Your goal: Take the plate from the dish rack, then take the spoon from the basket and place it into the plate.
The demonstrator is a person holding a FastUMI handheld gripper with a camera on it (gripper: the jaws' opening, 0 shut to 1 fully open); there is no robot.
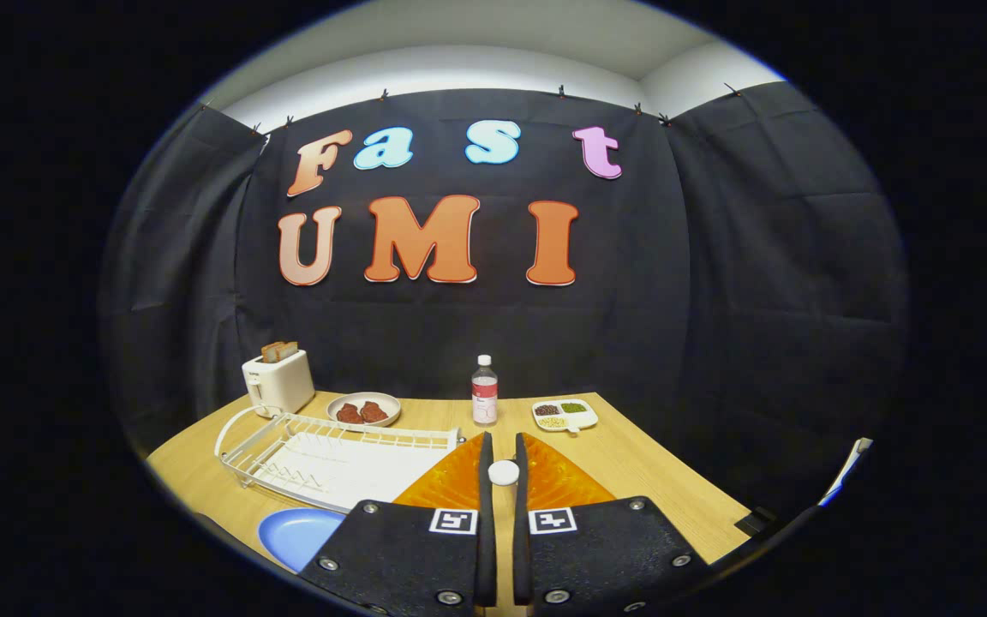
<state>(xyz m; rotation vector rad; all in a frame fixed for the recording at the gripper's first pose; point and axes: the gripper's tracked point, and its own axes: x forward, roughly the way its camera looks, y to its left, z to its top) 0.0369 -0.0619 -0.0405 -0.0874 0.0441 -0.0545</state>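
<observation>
Now, spoon: a white round spoon end point(503, 472) sits between the gripper's point(503, 480) two fingers, which stand narrow and press on it from both sides.
Basket: an orange translucent ribbed plastic basket point(451, 484) lies directly under the spoon, spreading to either side of the fingers.
Plate: a round blue plastic plate point(296, 533) lies flat on the table, to the left of the basket and in front of the rack.
Rack: a white wire dish rack point(331, 450) with a white drip tray stands just left of the basket, touching or nearly touching its edge; I cannot tell which.
Table: a light wooden tabletop point(631, 463) carries all of it.
Bottle: a clear plastic bottle point(484, 391) with a white cap and red label stands upright beyond the basket.
Snack tray: a white divided dish point(564, 414) with dark, green and yellow fillings lies beyond the basket, to the right of the bottle.
Bowl: a pale round dish point(363, 408) holding reddish-brown pieces sits beyond the rack.
Toaster: a white toaster point(278, 382) with bread slices poking up stands behind the rack's far left corner.
</observation>
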